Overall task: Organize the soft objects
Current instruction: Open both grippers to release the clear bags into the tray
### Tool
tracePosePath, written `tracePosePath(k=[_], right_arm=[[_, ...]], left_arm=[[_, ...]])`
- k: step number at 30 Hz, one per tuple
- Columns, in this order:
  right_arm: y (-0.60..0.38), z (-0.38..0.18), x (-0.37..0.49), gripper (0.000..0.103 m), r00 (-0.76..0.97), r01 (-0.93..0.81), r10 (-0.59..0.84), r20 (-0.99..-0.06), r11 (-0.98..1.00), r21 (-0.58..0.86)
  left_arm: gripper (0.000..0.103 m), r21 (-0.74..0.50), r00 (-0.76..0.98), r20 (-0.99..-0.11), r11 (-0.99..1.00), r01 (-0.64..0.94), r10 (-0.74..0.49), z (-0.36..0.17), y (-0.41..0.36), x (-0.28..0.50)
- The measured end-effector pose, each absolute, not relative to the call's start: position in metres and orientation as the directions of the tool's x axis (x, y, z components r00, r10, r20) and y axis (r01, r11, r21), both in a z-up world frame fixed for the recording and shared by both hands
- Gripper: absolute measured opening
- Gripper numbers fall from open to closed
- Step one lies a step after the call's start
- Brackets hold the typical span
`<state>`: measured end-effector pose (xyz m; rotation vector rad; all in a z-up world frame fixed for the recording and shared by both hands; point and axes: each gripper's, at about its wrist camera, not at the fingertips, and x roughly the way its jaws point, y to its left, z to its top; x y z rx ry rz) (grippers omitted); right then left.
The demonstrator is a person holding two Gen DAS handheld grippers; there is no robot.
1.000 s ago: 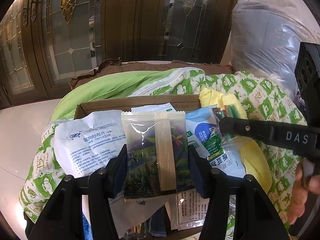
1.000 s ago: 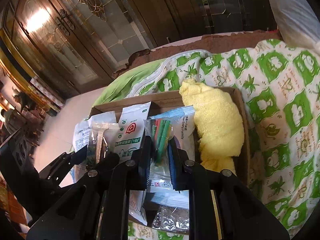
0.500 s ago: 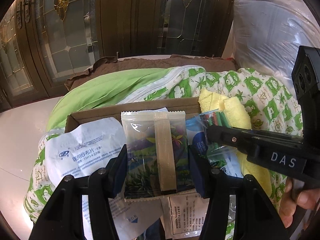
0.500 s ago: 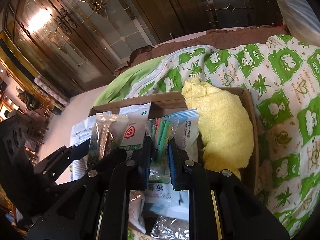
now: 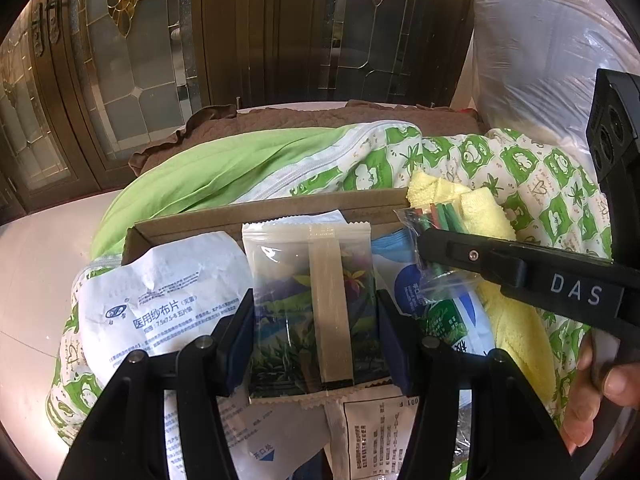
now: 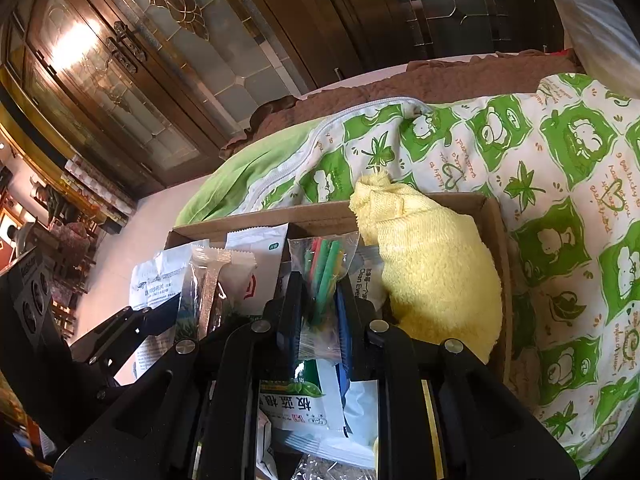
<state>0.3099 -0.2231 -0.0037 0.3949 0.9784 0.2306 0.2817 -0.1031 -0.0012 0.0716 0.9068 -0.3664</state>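
My left gripper (image 5: 316,320) is shut on a clear packet with a dark leaf print (image 5: 312,312), held upright above a cardboard box (image 5: 280,210). My right gripper (image 6: 318,308) is shut on a small clear bag of coloured sticks (image 6: 324,276), held above the same box (image 6: 494,232). In the left wrist view the right gripper's finger (image 5: 480,264) crosses from the right with that bag (image 5: 434,218). In the box lie a yellow towel (image 6: 432,280), a white gauze packet (image 5: 160,300) and other packets.
The box rests on a green-and-white frog-print quilt (image 6: 560,152) with a plain green side (image 5: 224,168). A brown blanket (image 5: 320,114) lies behind. Dark glass-panelled cabinet doors (image 5: 200,40) stand beyond. A plastic-wrapped bundle (image 5: 532,60) is at right.
Both grippers have risen slightly with their packets. The box and its contents sit lower in both views. The right gripper's finger has shifted lower in the left wrist view.
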Motion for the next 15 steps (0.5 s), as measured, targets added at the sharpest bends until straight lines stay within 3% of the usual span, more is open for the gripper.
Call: tracePosePath(k=[12,15], right_arm=[[-0.2262,-0.0047,0.3118,0.017,0.565,-0.009,0.358,-0.743,0.904,0.428],[-0.2258,-0.0021,0.3108,0.04,0.578,-0.017,0.362,-0.731,0.901,0.433]], left_arm=[[0.061,-0.113,0.565,-0.773,0.939,0.325,-0.288,-0.0015,-0.1038,0.2834],[0.063,-0.122,0.562,-0.774,0.939,0.322,-0.293,-0.001,-0.1038,0.2834]])
